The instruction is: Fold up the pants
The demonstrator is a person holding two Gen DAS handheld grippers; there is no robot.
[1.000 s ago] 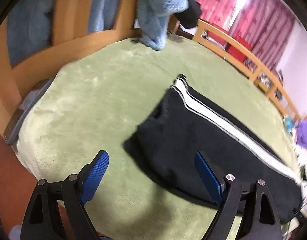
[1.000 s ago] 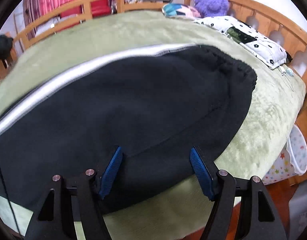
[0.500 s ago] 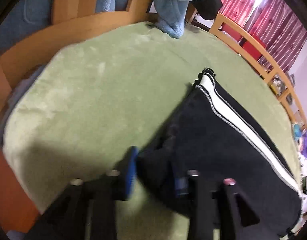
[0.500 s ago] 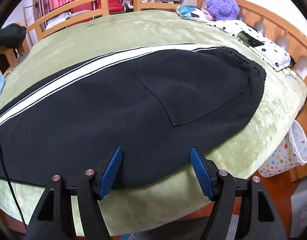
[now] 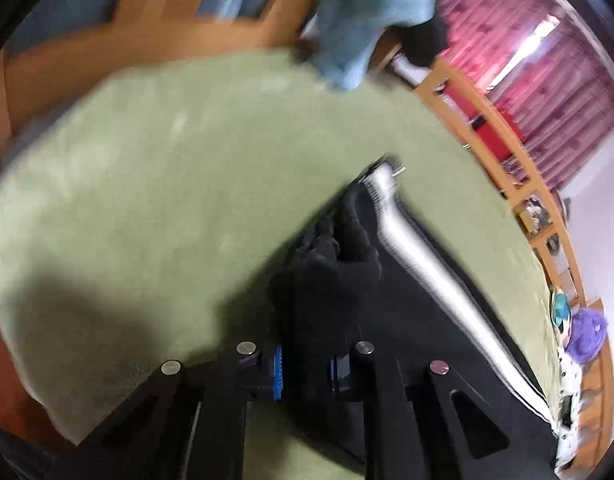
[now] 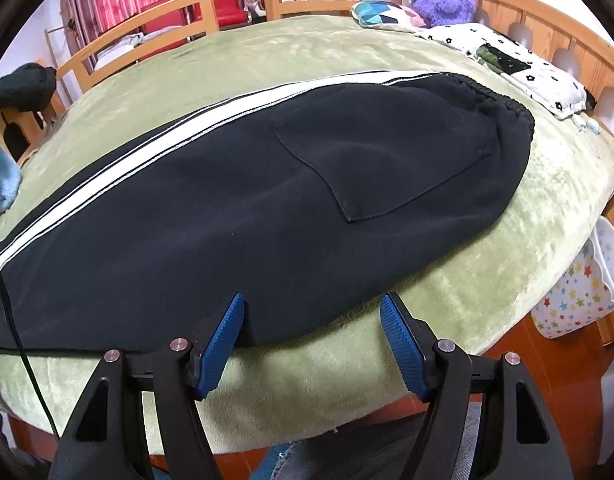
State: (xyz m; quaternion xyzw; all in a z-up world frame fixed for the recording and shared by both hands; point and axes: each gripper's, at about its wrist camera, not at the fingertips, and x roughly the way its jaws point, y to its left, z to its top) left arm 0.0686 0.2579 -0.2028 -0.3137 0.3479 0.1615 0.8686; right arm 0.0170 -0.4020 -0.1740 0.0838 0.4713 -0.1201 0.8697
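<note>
The black fleece pants with a white side stripe (image 6: pixel 267 200) lie flat on the green plush bed (image 6: pixel 527 272). The left gripper (image 5: pixel 305 368) is closing on bunched hem cloth, so it should pinch all layers; the right gripper (image 6: pixel 311 340) stands apart, empty, over the near edge.

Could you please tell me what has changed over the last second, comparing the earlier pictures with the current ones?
The left gripper, wide open a second ago beside the black pants with a white side stripe, moved onto their cuff end and is closing with bunched black fabric between its blue pads. The right gripper drew back toward the near hem. Its jaws stay open, and the pants still lie flat on the green plush blanket.
</note>
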